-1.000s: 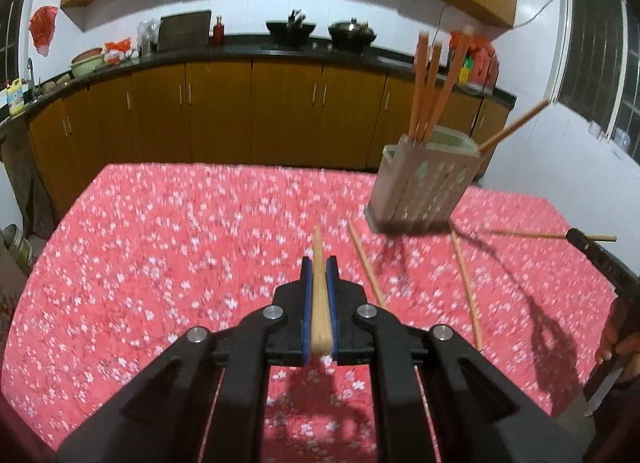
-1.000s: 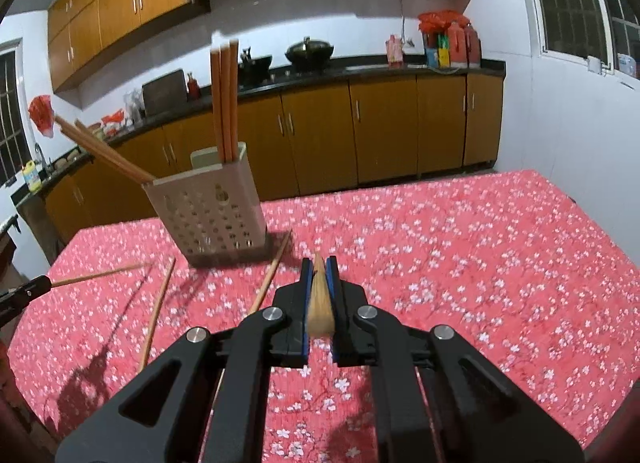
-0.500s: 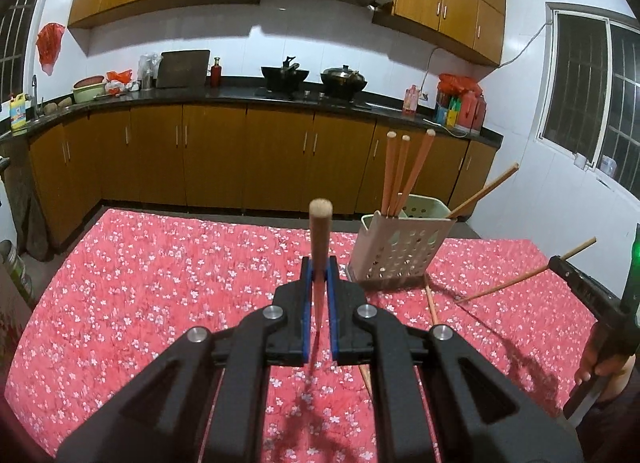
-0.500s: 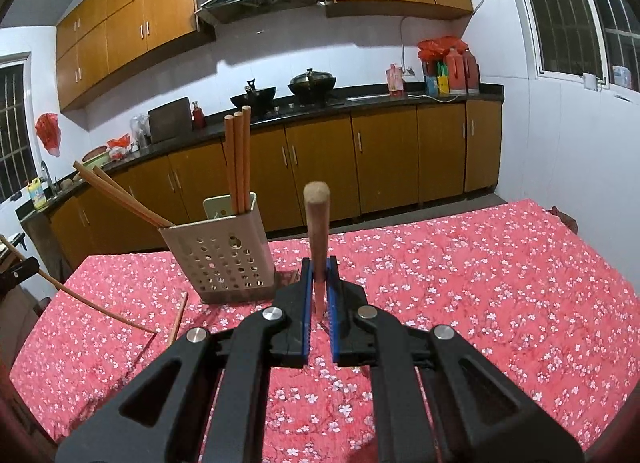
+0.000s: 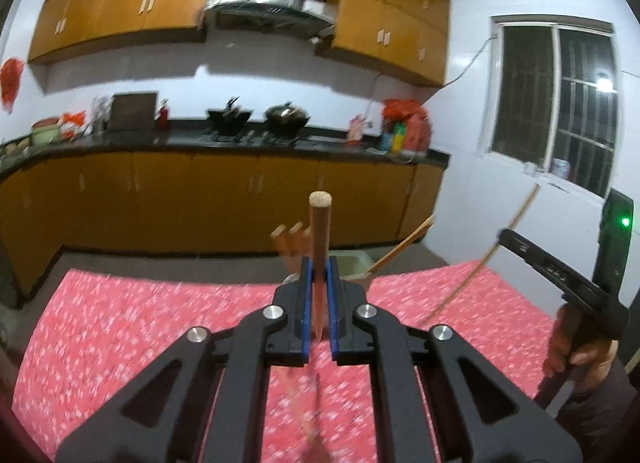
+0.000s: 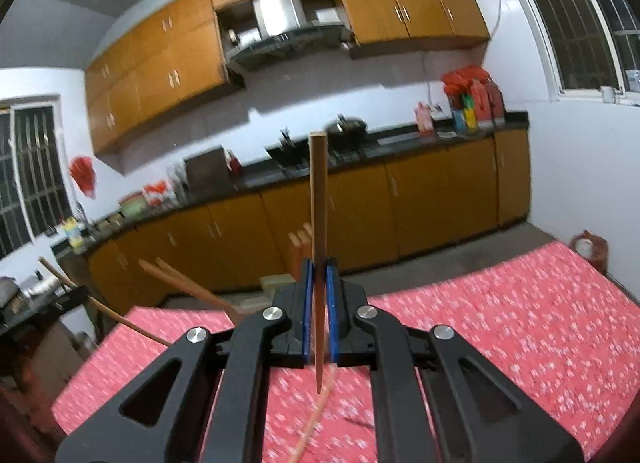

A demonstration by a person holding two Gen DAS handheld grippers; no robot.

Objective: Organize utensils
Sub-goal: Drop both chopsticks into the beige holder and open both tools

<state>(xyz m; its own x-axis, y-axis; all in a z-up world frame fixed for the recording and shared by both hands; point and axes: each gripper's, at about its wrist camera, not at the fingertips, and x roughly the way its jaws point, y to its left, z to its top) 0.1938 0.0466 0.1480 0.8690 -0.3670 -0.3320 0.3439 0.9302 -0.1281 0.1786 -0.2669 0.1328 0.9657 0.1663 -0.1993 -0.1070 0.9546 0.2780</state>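
Kitchen with orange-brown wooden cabinets (image 5: 224,191), red floral tablecloth (image 5: 132,315) below. Left black gripper (image 5: 319,299) clamped on upright brown wooden chopstick (image 5: 319,231). Right black gripper (image 6: 319,303) likewise pinched a longer wooden chopstick (image 6: 318,203). Beige perforated holder (image 5: 354,265) partly hidden behind left fingers.

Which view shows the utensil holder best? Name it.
Neither shows it well. The left wrist view is slightly better: the utensil holder shows its pale rim beside the fingers. In the right wrist view, it is mostly hidden.
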